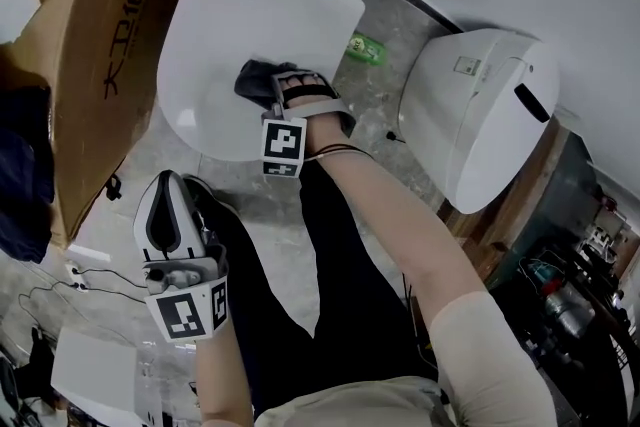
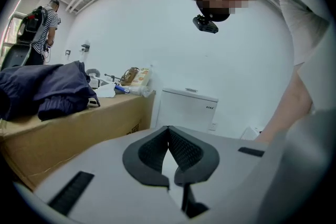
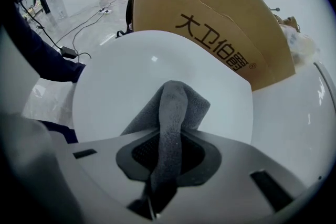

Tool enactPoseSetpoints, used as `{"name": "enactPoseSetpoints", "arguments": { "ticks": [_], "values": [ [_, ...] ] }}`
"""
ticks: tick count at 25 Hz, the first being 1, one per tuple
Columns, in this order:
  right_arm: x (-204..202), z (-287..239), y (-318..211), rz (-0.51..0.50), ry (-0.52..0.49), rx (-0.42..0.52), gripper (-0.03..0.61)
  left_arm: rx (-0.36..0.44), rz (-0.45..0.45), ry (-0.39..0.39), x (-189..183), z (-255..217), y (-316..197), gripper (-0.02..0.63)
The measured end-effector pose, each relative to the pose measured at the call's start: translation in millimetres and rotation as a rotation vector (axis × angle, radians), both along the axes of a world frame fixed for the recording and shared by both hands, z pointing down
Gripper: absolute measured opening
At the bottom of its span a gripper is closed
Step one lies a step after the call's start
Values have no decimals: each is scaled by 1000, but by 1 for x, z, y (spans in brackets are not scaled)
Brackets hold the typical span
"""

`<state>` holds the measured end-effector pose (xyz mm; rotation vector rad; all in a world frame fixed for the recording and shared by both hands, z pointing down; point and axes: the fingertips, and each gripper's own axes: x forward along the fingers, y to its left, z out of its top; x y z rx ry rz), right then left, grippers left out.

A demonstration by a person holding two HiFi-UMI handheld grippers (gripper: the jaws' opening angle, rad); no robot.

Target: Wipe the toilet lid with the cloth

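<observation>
The right gripper (image 1: 272, 87) pinches the soft grey cloth (image 1: 255, 75), pressed just ahead on the smooth white toilet lid (image 1: 215, 25). The left gripper (image 1: 170, 185) (closed, empty) hangs well back.

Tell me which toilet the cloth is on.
The one beside the cardboard box: the right tool holds the grey cloth on its lid. The other toilet, farther right, is untouched.

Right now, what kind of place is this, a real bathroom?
Probably not: it looks like a workshop or test hall. The toilet lid stands beside a second toilet, a large cardboard box and loose cables.
</observation>
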<state>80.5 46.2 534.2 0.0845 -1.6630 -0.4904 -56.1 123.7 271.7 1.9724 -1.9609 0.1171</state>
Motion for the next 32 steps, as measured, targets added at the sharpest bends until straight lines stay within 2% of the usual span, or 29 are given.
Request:
{"name": "enactPoseSetpoints", "arguments": {
  "ticks": [17, 21, 24, 27, 29, 32],
  "values": [
    [-23, 7, 141, 40, -57, -144, 69, -2, 9, 15, -7, -3, 42, 15],
    [-23, 8, 154, 121, -69, -222, 69, 2, -6, 20, -11, -7, 44, 15],
    [-25, 3, 150, 208, -112, -310, 69, 7, -5, 17, -11, -10, 44, 15],
    [-26, -13, 119, 362, -223, -362, 70, 5, -9, 23, -12, -9, 45, 15],
    [-26, -26, 84, 436, -277, -338, 69, -1, -20, 28, -16, -7, 45, 15],
    [-26, -46, 23, 443, -314, -245, 71, -4, -38, 30, -21, -4, 44, 15]
  ]
}}
